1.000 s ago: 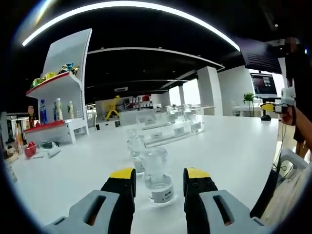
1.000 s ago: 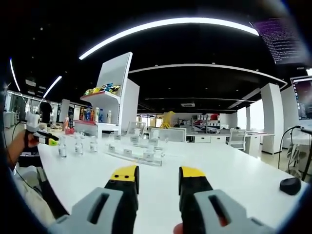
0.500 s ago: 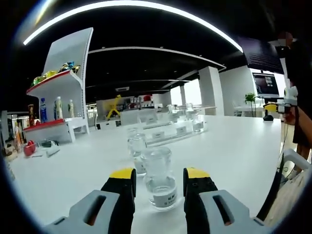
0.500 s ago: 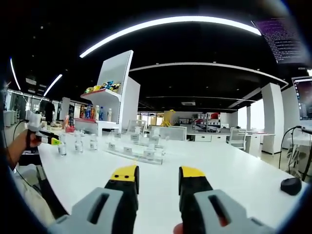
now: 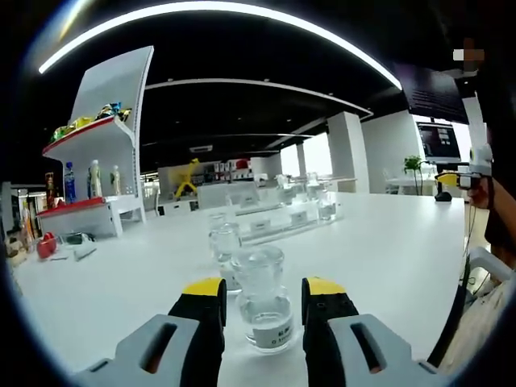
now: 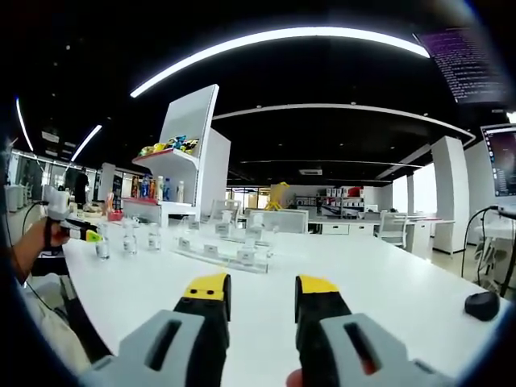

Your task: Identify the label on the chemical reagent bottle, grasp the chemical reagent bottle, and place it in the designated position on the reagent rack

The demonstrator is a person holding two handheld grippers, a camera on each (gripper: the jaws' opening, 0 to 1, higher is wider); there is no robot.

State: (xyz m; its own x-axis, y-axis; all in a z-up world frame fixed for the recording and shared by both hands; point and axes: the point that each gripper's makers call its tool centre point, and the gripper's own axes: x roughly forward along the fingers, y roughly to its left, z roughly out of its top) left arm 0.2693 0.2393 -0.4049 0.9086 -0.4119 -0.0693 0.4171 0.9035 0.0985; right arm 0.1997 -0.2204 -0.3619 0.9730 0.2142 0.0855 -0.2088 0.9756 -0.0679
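Reagent bottle (image 5: 264,302), clear glass, white label seemingly too blurred to read, between parted left jaws.

I'm in a big open-plan rm, black ceiling w/ long curved light strips (image 5: 218,10) overhead. White tabletop (image 5: 387,250) runs ahead of me. A white display shelf (image 6: 189,153) w/ red-edged tiers stands on the far side, bottles and snack bags on it. White pillars (image 5: 347,149) and bright windows (image 5: 310,153) at the back, monitor (image 5: 439,141) at the edge, potted plant (image 5: 413,165) nr it.
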